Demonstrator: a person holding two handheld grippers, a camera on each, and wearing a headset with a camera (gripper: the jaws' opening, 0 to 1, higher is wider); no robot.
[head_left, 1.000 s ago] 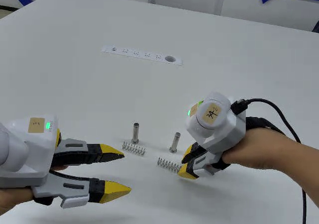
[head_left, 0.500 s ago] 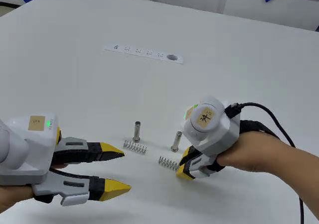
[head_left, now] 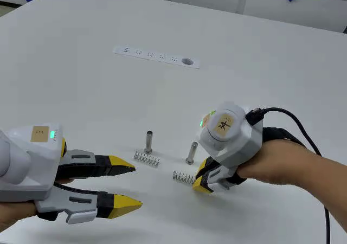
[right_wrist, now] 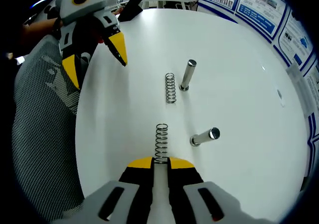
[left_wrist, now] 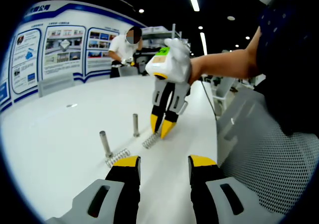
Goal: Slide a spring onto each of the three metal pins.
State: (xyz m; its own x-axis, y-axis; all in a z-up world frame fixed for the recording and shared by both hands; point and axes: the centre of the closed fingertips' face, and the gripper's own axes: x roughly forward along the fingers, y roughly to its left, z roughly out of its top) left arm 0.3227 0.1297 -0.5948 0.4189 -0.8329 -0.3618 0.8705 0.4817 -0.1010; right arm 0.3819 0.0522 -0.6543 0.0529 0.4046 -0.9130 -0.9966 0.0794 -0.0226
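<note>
Two metal pins stand upright on the white table, one (head_left: pixel 148 142) to the left and one (head_left: pixel 192 153) to the right. A spring (head_left: pixel 146 158) lies at the foot of the left pin. A second spring (head_left: pixel 183 177) lies in front of the right pin, and my right gripper (head_left: pixel 201 185) is shut on its right end. In the right gripper view that spring (right_wrist: pixel 161 140) runs straight out from the pinched tips (right_wrist: pixel 160 162), with the nearer pin (right_wrist: pixel 204 136) beside it. My left gripper (head_left: pixel 130 186) hovers open at the lower left, nothing in it.
A flush socket strip (head_left: pixel 154 56) with a round hole sits further back on the table (head_left: pixel 81 92). A black cable (head_left: pixel 295 122) trails from the right gripper. A mesh chair (left_wrist: pixel 259 149) stands by the table edge, and a person (left_wrist: pixel 127 47) stands far off.
The right gripper has edged a little lower and left at the spring's end. The left gripper holds its place, still open. The camera shifted slightly.
</note>
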